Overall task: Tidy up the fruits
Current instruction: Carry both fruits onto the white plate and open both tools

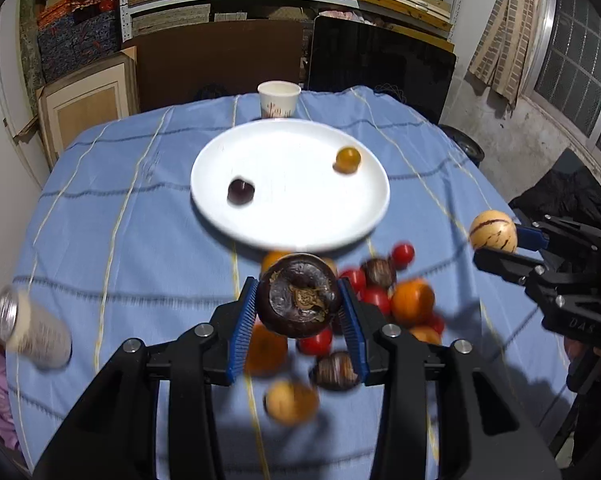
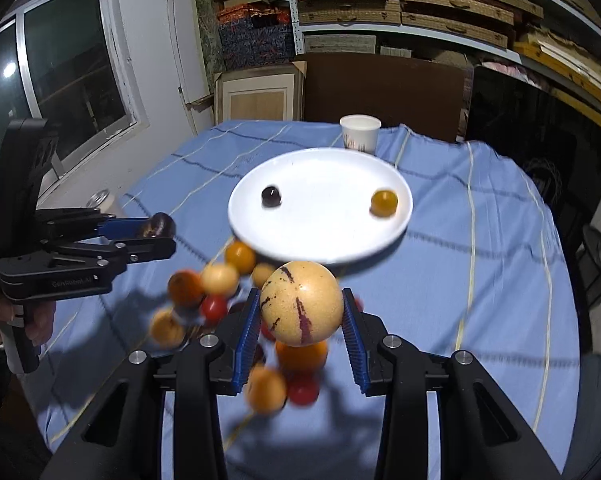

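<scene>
Left gripper (image 1: pixel 298 300) is clamped on the dark mangosteen (image 1: pixel 299 295), calyx facing the camera, held above the fruit pile (image 1: pixel 380 300). Over to the right gripper (image 2: pixel 300 308): its pads squeeze the striped yellow melon (image 2: pixel 302 303), nearly round, so no clear long axis, streaks running roughly 12 to 6. White plate (image 2: pixel 320 248) waits at 12 o'clock. Best play, I'd say: carry level, lower gently, release away from the two fruits already there.
</scene>
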Action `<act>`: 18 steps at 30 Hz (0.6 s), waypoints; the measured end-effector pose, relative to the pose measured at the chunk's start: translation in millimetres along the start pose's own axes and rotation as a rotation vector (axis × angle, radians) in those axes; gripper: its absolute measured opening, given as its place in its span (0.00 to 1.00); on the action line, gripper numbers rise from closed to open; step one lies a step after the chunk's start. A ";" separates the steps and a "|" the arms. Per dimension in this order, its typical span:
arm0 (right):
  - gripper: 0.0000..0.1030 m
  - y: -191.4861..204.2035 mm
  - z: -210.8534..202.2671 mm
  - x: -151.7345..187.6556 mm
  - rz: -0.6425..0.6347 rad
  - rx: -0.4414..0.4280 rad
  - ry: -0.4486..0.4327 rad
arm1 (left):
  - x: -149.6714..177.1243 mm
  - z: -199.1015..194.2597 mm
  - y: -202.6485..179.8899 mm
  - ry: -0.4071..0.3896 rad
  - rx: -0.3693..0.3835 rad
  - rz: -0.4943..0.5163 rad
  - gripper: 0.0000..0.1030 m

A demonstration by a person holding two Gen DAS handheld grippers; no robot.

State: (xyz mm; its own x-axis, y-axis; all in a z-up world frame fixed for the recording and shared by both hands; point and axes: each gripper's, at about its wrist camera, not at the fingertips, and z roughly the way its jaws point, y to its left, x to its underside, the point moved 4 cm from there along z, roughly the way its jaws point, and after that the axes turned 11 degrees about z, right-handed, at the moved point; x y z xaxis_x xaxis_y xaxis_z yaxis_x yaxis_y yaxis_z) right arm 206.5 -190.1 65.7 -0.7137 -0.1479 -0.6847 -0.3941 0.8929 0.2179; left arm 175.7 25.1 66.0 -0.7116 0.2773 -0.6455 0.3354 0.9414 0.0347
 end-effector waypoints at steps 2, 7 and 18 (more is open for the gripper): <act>0.39 -3.2 16.6 -17.1 -0.018 0.013 0.001 | -13.9 13.3 7.2 -0.001 -0.012 -0.004 0.38; 0.39 -20.8 65.5 -42.5 -0.017 0.038 0.035 | -40.6 61.5 30.2 0.038 -0.030 -0.032 0.38; 0.39 -54.6 147.8 -64.8 0.028 0.088 0.099 | -49.4 137.8 42.8 0.129 -0.044 -0.046 0.38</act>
State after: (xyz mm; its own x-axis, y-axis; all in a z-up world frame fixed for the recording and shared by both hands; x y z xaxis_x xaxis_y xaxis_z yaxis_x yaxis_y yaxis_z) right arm 359.8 -166.4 -4.6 -0.7789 -0.1593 -0.6065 -0.3239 0.9304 0.1716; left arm 310.4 25.2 -5.8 -0.8000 0.2529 -0.5440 0.2750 0.9605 0.0421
